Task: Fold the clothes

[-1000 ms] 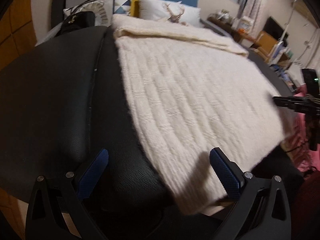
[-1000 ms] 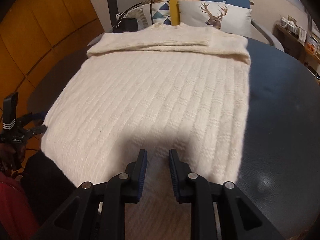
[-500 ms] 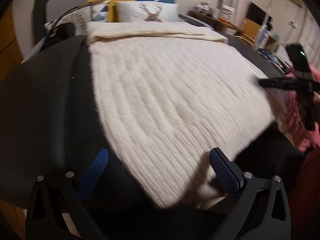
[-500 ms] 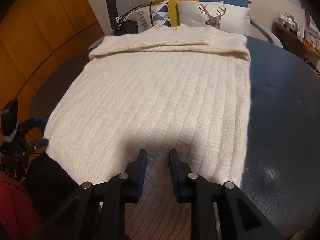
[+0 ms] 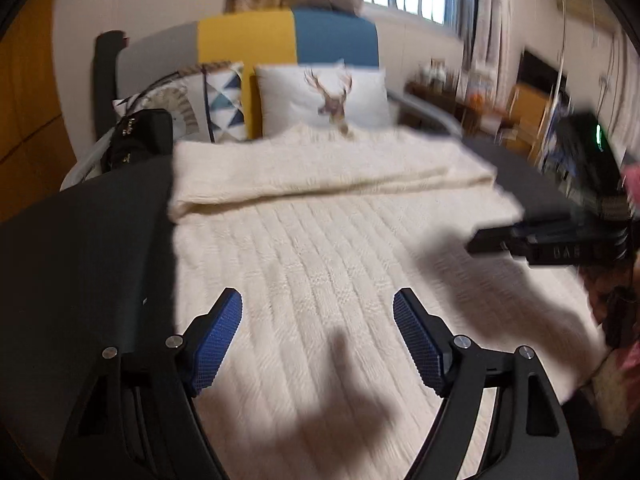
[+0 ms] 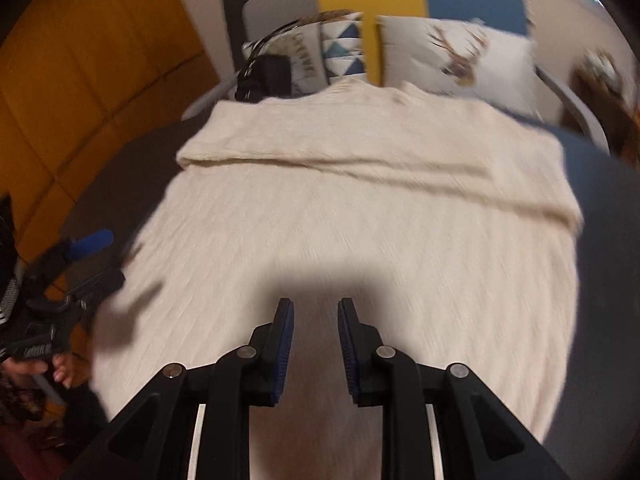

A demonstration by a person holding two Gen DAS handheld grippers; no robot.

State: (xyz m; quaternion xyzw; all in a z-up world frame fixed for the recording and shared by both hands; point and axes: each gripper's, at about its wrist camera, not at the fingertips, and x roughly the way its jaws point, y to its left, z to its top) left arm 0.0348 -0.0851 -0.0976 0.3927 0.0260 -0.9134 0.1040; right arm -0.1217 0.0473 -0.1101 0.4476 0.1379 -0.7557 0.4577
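Sweater (image 5: 320, 264), cream ribbed knit, lies flat on the dark leathery tabletop (image 5: 88, 248), top edge folded over. Left gripper (image 5: 318, 332) jaws, just narrowing, stay wide and empty; right gripper (image 6: 316, 320) jaws narrow, nothing visibly pinched.

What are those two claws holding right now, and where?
Left gripper: nothing; its jaws, just closing somewhat, stand open and empty above the sweater. Right gripper: cannot tell; narrow jaws over the sweater's near part, too blurred.
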